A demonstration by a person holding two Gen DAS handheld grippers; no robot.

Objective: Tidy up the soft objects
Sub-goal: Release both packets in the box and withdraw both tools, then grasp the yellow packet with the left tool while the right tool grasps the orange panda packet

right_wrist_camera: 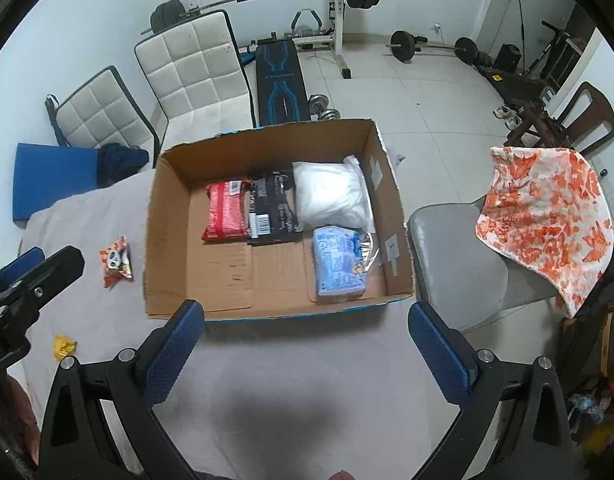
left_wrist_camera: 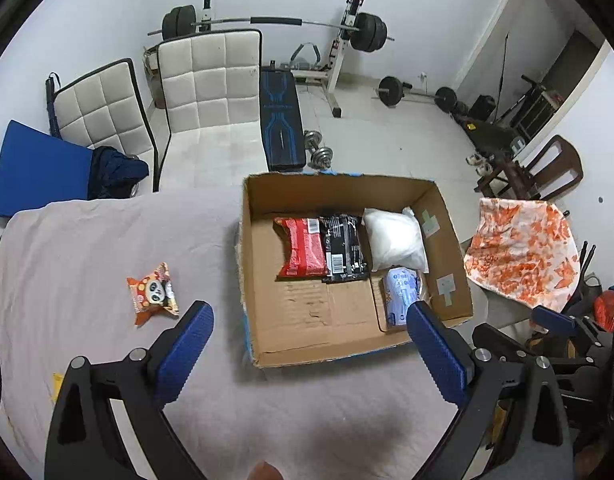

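Note:
An open cardboard box [left_wrist_camera: 267,332] [right_wrist_camera: 163,280] sits on the grey-covered table. In it lie a red packet [left_wrist_camera: 303,250] [right_wrist_camera: 224,211], a black packet [left_wrist_camera: 343,250] [right_wrist_camera: 273,210], a white pillow-like bag [left_wrist_camera: 395,240] [right_wrist_camera: 331,196] and a light blue packet [left_wrist_camera: 401,294] [right_wrist_camera: 339,262]. An orange panda snack pack [left_wrist_camera: 153,294] [right_wrist_camera: 116,262] lies on the table left of the box. A small yellow item [right_wrist_camera: 63,346] lies nearer the front. My left gripper [left_wrist_camera: 309,320] is open and empty, above the box's near edge. My right gripper [right_wrist_camera: 307,320] is open and empty, just before the box.
A grey chair [right_wrist_camera: 459,264] with an orange-patterned cloth [left_wrist_camera: 523,252] [right_wrist_camera: 547,216] stands right of the table. White padded chairs [left_wrist_camera: 211,92] [right_wrist_camera: 191,68], a blue mat [left_wrist_camera: 39,168], a weight bench [left_wrist_camera: 281,120] and barbells stand beyond.

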